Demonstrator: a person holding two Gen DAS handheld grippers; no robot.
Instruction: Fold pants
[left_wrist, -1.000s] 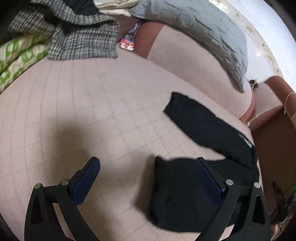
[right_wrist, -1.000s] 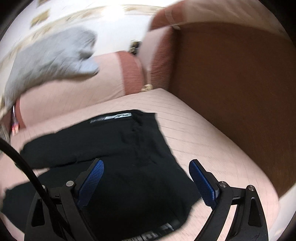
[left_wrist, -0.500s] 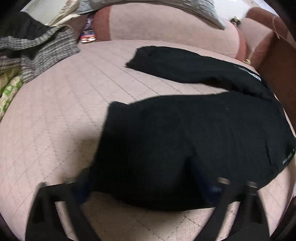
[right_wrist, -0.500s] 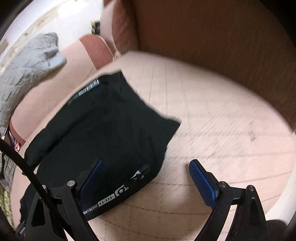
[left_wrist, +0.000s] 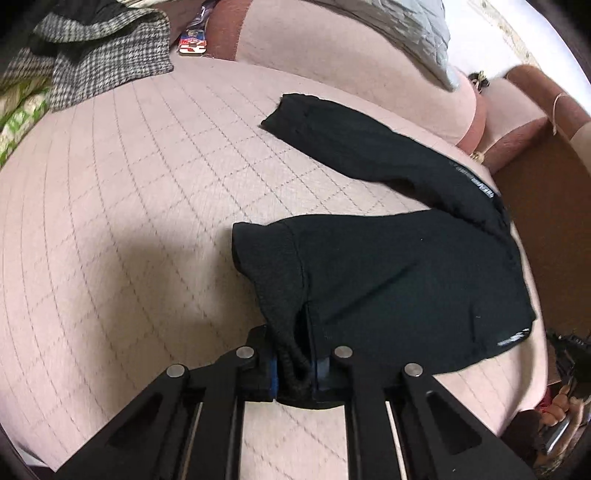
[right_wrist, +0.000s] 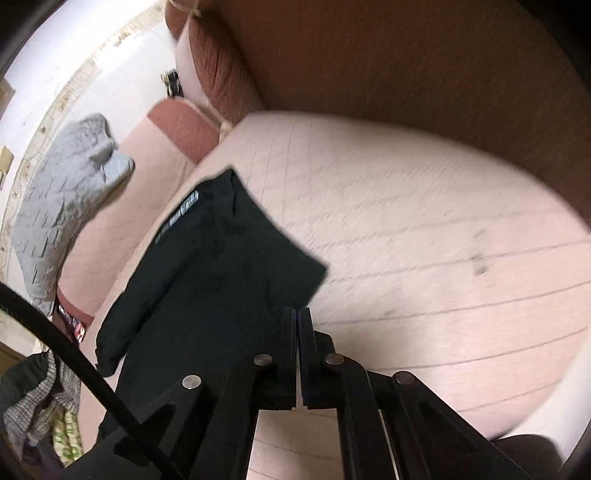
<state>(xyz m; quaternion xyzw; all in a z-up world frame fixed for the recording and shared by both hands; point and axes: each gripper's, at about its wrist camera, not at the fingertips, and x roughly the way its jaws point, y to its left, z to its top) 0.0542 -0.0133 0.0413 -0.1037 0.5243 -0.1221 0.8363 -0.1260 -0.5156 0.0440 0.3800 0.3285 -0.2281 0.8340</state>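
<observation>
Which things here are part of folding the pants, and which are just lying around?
Part of the job: black pants; left tongs, shut on a pant-leg cuff; right tongs, shut.

Lying about: checked garment; grey quilted pillow; green patterned cloth; small colourful packet.

The left gripper (left_wrist: 295, 365) is angled steeply downward, its jaws clamped on a bunched fold of black pants (left_wrist: 388, 280); the right gripper (right_wrist: 297, 325) is tilted downward, its jaws pressed together

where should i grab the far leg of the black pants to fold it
Take the far leg at its cuff: that free end lies flat with a clear edge. Come in from the mattress beside it, fingers pinching across the hem.
</observation>
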